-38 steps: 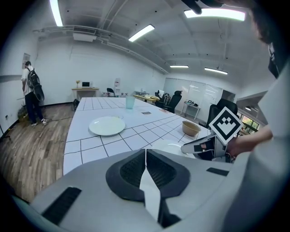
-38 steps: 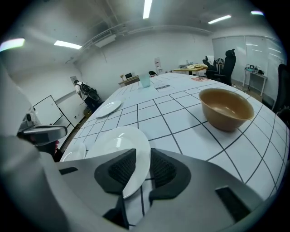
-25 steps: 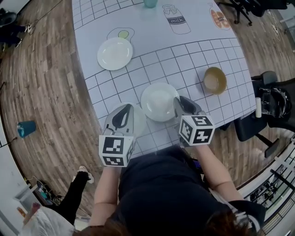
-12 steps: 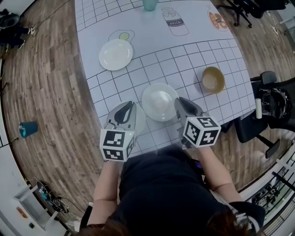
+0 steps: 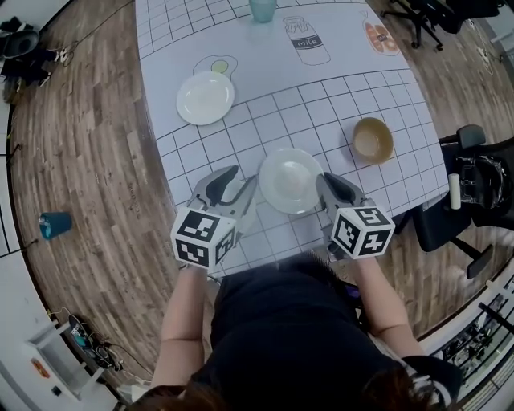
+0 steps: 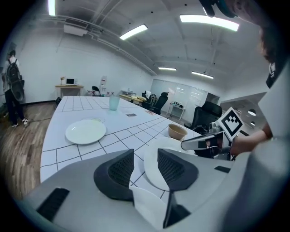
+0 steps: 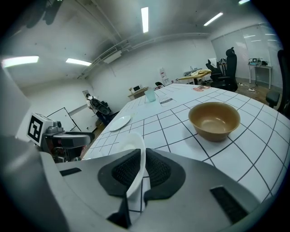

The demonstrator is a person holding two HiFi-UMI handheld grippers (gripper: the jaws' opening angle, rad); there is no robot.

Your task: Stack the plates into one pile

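Observation:
A white plate point(image 5: 291, 180) sits near the table's front edge. My right gripper point(image 5: 328, 186) is shut on its right rim; in the right gripper view the thin white rim point(image 7: 136, 154) is pinched between the dark pads and slants upward. My left gripper point(image 5: 238, 186) is at the plate's left side, jaws opening. In the left gripper view the plate point(image 6: 151, 165) shows ahead through the gap and the pads do not press on it. A second white plate point(image 5: 206, 98) lies flat farther back on the left, also visible as the far plate point(image 6: 85, 131).
A tan bowl point(image 5: 373, 140) stands to the right of the held plate. A pale green cup point(image 5: 262, 8) is at the table's far end beside printed pictures. The table edge point(image 5: 241, 261) runs just in front of both grippers, with wooden floor and an office chair point(image 5: 474, 177) beyond it.
The left gripper's jaws have come apart beside the plate's left rim. The near plate and the right gripper on it have shifted a little to the right and away from me.

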